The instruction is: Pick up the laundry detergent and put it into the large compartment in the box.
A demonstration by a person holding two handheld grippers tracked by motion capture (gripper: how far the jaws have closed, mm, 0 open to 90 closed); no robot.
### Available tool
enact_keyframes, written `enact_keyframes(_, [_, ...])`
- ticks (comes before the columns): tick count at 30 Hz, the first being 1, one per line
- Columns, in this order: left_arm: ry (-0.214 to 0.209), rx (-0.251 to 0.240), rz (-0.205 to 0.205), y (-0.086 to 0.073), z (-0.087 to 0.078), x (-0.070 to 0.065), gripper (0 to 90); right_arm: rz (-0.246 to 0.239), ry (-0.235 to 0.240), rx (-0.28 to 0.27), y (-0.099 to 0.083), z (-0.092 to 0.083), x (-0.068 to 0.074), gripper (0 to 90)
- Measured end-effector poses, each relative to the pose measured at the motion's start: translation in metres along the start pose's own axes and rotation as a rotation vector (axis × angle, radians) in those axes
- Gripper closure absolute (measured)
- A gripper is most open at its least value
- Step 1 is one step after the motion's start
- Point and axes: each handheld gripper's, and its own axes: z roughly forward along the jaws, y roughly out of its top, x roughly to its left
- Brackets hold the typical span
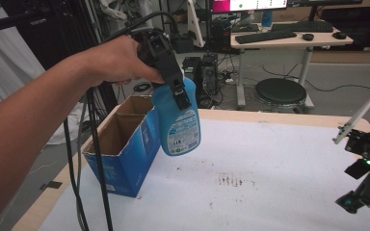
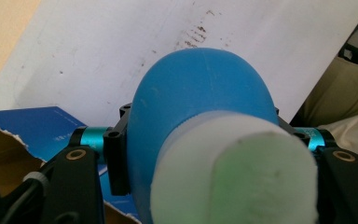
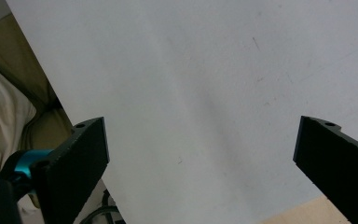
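Observation:
A blue plastic bottle (image 1: 178, 120) with a printed label hangs in the air, bottom downward, just right of an open blue cardboard box (image 1: 125, 144). My left gripper (image 1: 173, 86) is shut on the bottle near its top, held by a hand reaching in from the left. In the left gripper view the blue bottle (image 2: 200, 93) with its white cap (image 2: 233, 172) sits between the black jaws, above the white table sheet (image 2: 98, 56). At the far right edge of the table, my right gripper (image 1: 366, 187) stays low. Its jaws (image 3: 200, 158) stand wide apart with nothing between them.
The box stands at the table's left edge, its top flaps open and its inside brown. A brown stain (image 1: 231, 181) marks the white sheet near the middle. Black cables (image 1: 96, 183) hang down past the box. Beyond the table are a desk, a stool and computer gear.

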Motion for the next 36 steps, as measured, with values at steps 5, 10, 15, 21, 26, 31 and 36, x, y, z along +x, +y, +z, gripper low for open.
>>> enact_keyframes(5, [0.004, -0.009, 0.042, -0.01, -0.016, 0.006, 38.0, 0.003, 0.004, 0.0, -0.001, 0.0, 0.0, 2.3])
enact_keyframes(10, [0.004, -0.01, 0.05, -0.02, -0.031, 0.009, 38.0, 0.005, 0.005, -0.003, 0.0, 0.0, -0.001, 2.4])
enact_keyframes(15, [0.03, -0.025, 0.072, -0.029, -0.047, 0.014, 38.1, 0.009, 0.006, 0.005, 0.001, 0.001, -0.001, 2.3])
enact_keyframes(21, [0.053, -0.043, 0.138, -0.042, -0.06, 0.019, 38.1, 0.013, 0.007, 0.007, 0.001, 0.001, -0.003, 2.3])
enact_keyframes(26, [0.059, -0.044, 0.13, -0.054, -0.071, 0.028, 38.1, 0.022, 0.009, 0.011, 0.002, 0.003, -0.004, 2.3])
enact_keyframes(31, [0.072, -0.049, 0.123, -0.068, -0.082, 0.04, 38.1, 0.026, 0.005, 0.005, 0.002, 0.003, -0.006, 2.4])
enact_keyframes(36, [0.092, -0.033, 0.118, -0.08, -0.083, 0.049, 38.1, 0.041, 0.002, 0.011, 0.001, 0.003, -0.006, 2.3])
